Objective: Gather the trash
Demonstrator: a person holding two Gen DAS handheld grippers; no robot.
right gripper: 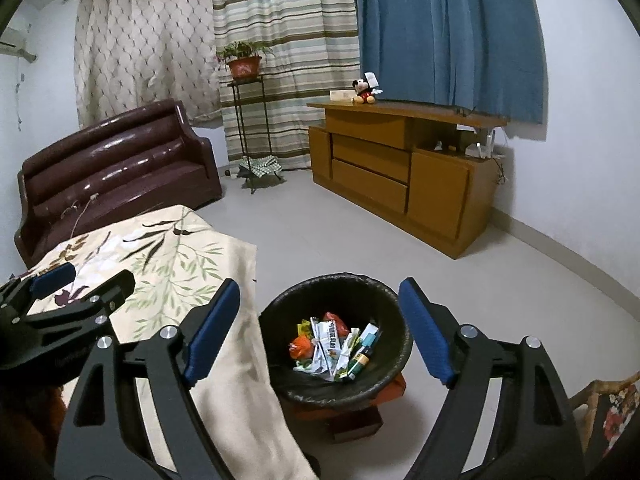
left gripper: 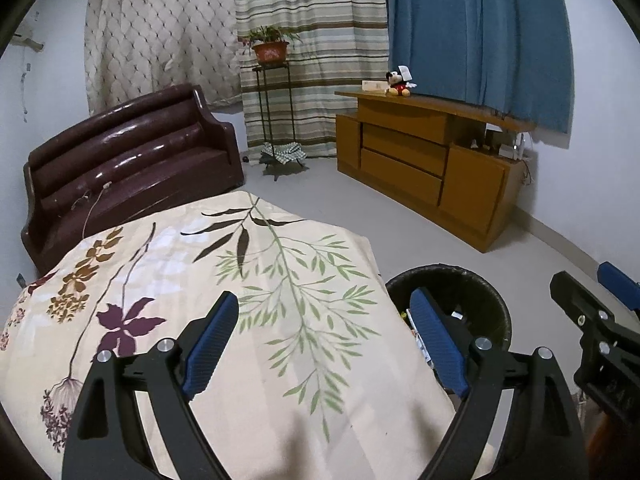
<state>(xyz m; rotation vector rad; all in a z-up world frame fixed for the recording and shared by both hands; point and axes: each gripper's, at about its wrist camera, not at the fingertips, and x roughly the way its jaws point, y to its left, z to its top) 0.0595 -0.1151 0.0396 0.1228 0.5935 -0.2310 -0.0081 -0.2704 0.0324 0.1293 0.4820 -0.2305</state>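
Both grippers, left gripper & right gripper, gape w/ nothing between pads. Trash lies in black bin beside table: light, crinkly wrappers, prob. slippery; pinch a folded edge.

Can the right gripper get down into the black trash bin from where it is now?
Probably yes. The right gripper is open and empty above the trash bin, whose mouth is uncovered; only wrappers lie inside.
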